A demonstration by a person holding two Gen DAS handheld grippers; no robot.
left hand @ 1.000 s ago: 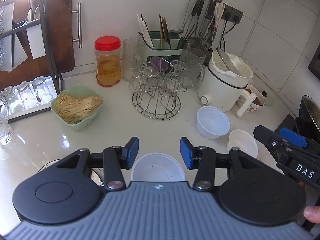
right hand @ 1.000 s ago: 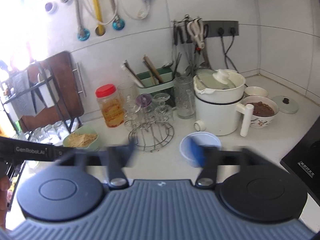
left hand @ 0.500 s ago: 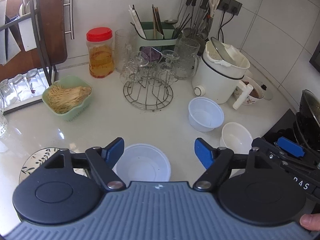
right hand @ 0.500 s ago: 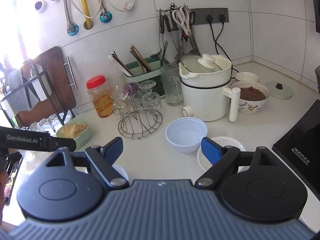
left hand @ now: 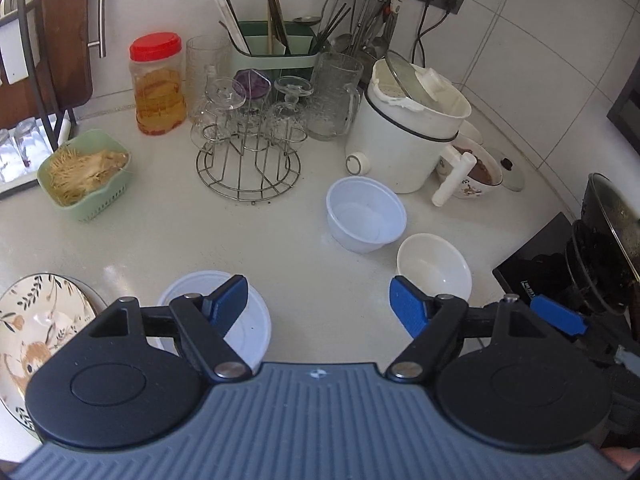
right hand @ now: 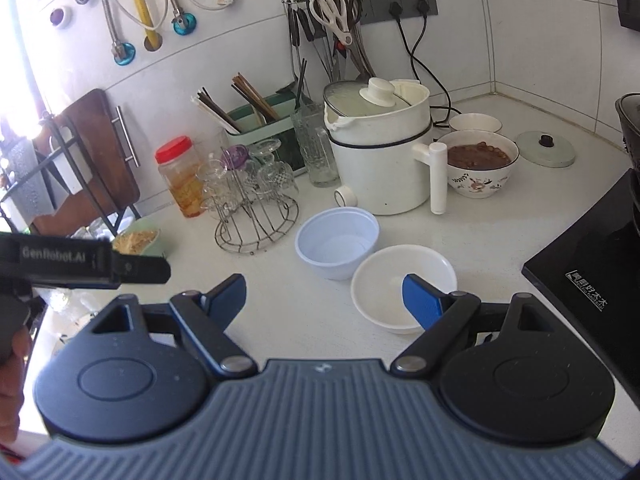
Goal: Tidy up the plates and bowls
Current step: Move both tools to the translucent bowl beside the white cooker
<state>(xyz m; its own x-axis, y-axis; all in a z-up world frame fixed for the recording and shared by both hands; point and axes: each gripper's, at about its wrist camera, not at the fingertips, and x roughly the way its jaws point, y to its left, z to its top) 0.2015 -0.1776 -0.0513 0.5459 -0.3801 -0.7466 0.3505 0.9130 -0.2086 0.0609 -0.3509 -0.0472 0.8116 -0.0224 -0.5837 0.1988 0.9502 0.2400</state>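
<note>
Both our tongs gape empty; our right gripper [right hand: 324, 296] could clip the white bowl [right hand: 404, 286] beside the cooker [right hand: 380, 160] and skid it.

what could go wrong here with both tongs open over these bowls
The right tongs are open with one pad over the rim of the white ceramic bowl, which sits against the plastic bowl; a grab may shove that one toward the white cooker. The left tongs, just opened and empty, sit beside the near plastic bowl; a sweep could push it into the patterned plate.
</note>
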